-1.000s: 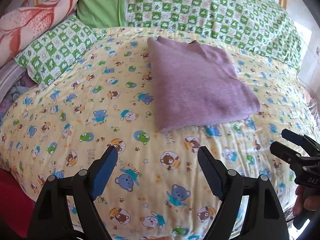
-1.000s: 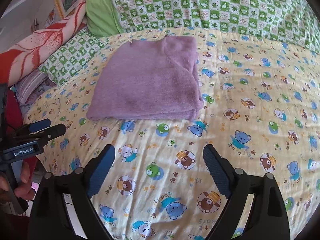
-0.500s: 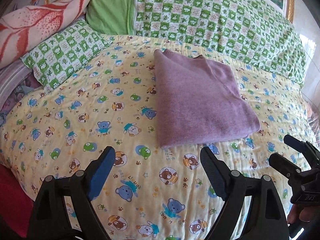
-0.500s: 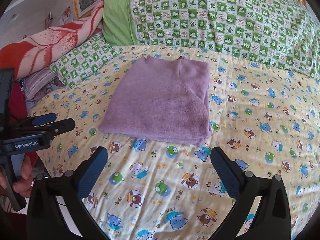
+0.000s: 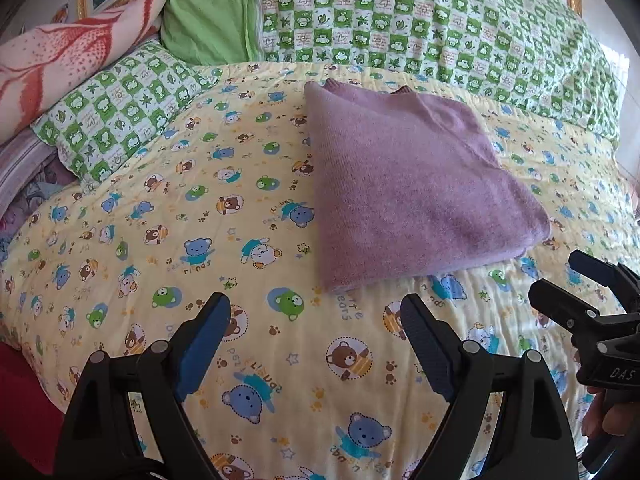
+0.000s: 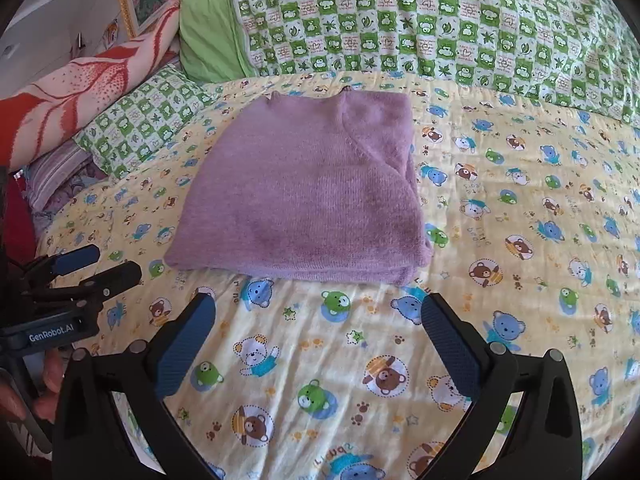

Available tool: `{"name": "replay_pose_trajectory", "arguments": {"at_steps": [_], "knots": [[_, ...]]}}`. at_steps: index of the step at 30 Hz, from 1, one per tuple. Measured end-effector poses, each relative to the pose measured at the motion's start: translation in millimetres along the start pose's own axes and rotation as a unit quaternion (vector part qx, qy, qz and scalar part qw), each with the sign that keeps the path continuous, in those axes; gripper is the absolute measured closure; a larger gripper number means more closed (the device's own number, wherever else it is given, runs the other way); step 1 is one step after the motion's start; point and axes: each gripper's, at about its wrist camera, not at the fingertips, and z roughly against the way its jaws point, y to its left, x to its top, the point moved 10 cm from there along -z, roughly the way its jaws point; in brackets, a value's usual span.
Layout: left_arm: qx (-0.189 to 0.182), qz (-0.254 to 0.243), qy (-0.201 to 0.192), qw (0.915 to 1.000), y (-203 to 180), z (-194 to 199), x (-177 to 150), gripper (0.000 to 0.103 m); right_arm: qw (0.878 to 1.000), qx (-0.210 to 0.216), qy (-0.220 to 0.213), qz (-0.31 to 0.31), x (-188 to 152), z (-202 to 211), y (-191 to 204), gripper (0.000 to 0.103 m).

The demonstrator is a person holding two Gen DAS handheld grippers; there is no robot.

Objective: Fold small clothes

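A purple knitted garment point(image 5: 408, 184) lies folded into a flat rectangle on the yellow bear-print bedspread point(image 5: 160, 220); it also fills the middle of the right wrist view point(image 6: 308, 196). My left gripper point(image 5: 316, 320) hangs open above the bedspread, short of the garment's near edge, with nothing between its blue pads. My right gripper point(image 6: 318, 320) is open too, just in front of the garment's near edge, and holds nothing. Each gripper shows at the side of the other's view: the right one point(image 5: 576, 284) and the left one point(image 6: 96, 264).
Green checkered pillows point(image 5: 420, 12) and a plain green one point(image 5: 208, 12) lie along the headboard. A red-and-white patterned blanket point(image 5: 64, 56) is piled at the left, above striped bedding point(image 6: 56, 172). A person's fingers point(image 6: 44, 376) hold the left gripper's handle.
Both grippers have pulled back from the folded garment, which now sits farther off and more fully in view. The jaws of both stand a little wider than before.
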Motion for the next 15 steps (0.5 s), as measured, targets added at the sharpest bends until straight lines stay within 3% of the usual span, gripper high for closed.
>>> {"name": "replay_pose_trajectory", "arguments": {"at_steps": [15], "knots": [[0.002, 0.006, -0.007, 0.9999, -2.1, -2.6, 5.6, 0.016, 1.000, -0.002, -0.003, 0.013, -1.9, -7.7, 7.4, 0.001]]}}
